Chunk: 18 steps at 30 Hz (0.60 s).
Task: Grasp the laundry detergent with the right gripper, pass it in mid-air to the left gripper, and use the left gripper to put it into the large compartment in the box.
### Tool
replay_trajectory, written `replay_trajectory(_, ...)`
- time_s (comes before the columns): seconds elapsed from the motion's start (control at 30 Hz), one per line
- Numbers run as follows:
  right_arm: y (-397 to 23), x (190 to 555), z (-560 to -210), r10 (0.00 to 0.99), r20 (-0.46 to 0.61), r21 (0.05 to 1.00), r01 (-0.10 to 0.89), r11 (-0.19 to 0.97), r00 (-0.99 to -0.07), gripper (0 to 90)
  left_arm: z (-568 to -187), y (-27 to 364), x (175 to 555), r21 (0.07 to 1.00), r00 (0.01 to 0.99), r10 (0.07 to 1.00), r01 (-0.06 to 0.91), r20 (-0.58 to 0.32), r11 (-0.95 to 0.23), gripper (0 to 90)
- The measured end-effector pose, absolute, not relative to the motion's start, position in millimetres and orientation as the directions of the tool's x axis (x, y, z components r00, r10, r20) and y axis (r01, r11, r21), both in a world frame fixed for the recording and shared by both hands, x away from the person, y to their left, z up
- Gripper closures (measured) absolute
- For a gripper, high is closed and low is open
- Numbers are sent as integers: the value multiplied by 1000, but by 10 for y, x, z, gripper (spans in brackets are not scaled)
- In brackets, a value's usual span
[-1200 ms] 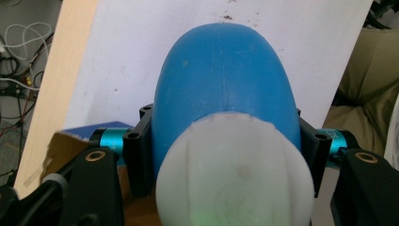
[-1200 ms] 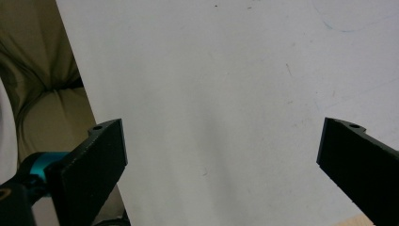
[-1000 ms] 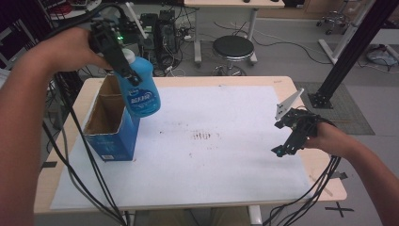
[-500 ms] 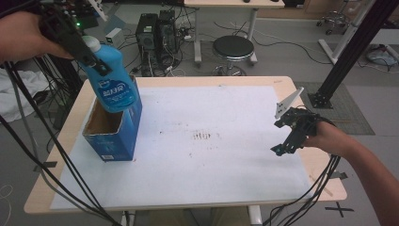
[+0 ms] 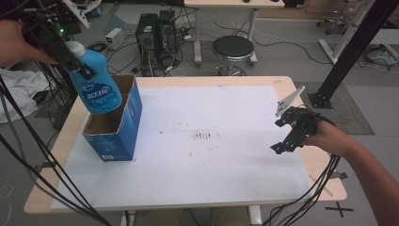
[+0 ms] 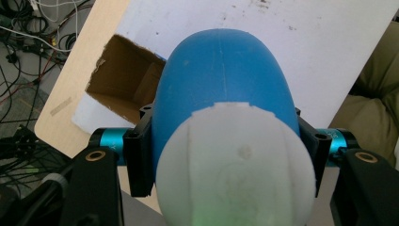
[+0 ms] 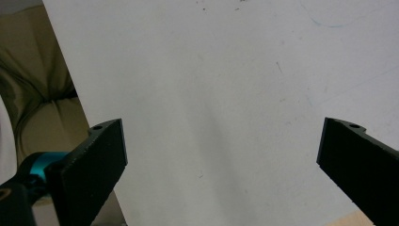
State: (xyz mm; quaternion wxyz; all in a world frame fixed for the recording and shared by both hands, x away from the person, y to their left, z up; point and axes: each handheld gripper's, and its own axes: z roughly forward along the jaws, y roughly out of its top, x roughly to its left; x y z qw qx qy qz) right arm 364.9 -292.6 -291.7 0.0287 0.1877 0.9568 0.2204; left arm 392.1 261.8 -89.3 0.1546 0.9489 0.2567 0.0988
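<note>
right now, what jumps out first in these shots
The bright blue bottle with a white cap, clamped in the left gripper and hanging tilted above the open blue cardboard box at the table's left end. Across the white table cover, the right gripper waits open with nothing between its jaws.

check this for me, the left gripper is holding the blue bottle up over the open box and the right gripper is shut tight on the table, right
Not quite: the right gripper is open, its jaws wide apart with nothing between them, as the right gripper view shows. The rest holds: the left gripper holds the blue bottle over the open box.
</note>
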Motion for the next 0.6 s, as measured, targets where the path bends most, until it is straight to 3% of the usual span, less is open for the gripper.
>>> replay_trajectory(0.6, -2923, 3608, -2941, 378, 33, 441, 352, 825, -925, 11, -1652, 2762, 4061, 295, 872, 482, 440, 82, -848, 380)
